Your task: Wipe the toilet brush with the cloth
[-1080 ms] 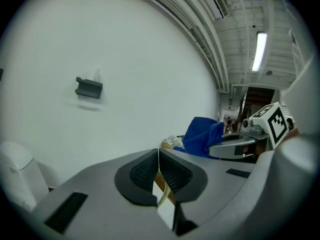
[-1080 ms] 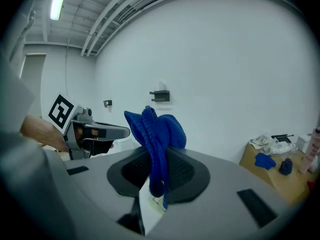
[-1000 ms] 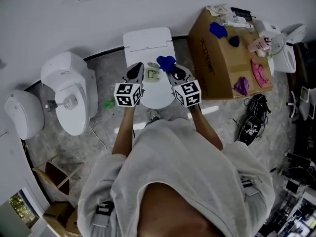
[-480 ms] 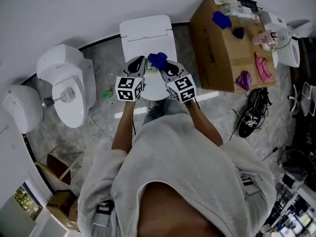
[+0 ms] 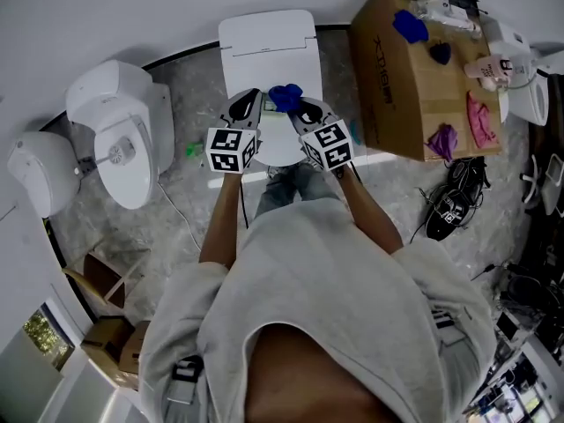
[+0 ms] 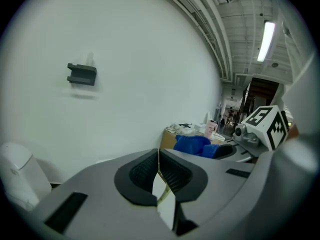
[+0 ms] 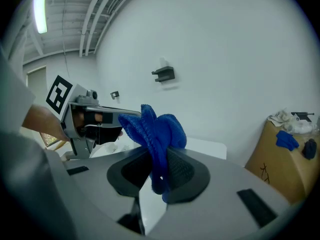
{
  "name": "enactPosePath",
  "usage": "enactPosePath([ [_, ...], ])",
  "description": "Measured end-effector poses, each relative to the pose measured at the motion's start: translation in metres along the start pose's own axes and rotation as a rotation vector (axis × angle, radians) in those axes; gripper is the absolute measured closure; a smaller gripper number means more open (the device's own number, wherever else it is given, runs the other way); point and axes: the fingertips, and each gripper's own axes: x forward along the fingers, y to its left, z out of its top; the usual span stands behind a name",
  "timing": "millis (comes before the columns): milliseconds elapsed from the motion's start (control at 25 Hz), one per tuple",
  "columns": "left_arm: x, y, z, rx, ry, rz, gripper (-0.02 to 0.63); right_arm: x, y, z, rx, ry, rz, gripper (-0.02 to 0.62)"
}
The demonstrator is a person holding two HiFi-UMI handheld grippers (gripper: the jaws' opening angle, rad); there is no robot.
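Observation:
In the head view my two grippers are held side by side over a white toilet point(image 5: 267, 40). My right gripper point(image 5: 296, 110) is shut on a bunched blue cloth point(image 5: 284, 96), which bulges up between its pads point(image 7: 181, 170) in the right gripper view. My left gripper point(image 5: 250, 106) is shut, and in the left gripper view a thin pale strip with a yellow-green edge point(image 6: 163, 200) shows in the gap below its pads; this looks like the toilet brush. The rest of the brush is hidden. The cloth point(image 6: 192, 145) sits just right of my left gripper's tips.
A cardboard box point(image 5: 401, 86) with rags and bottles on top stands to the right. Two more white toilets point(image 5: 119, 139) are at the left. Black shoes point(image 5: 448, 211) lie on the floor at right, and a small green item point(image 5: 194, 150) lies left of the toilet.
The grippers have drawn closer together, bringing the blue cloth up against the left gripper's tip. The pale green piece that showed between them a second ago is now covered.

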Motion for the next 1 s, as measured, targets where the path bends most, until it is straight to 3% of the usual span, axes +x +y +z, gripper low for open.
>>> enactPosePath([
  [600,0.003,-0.001,0.002,0.016,0.01,0.06,0.583,0.034,-0.041,-0.082,0.184,0.165,-0.011,0.507],
  [1000,0.004,0.003,0.002,0.023,0.023,0.082,0.583,0.055,-0.057,-0.14,0.21,0.359,0.006,0.506],
])
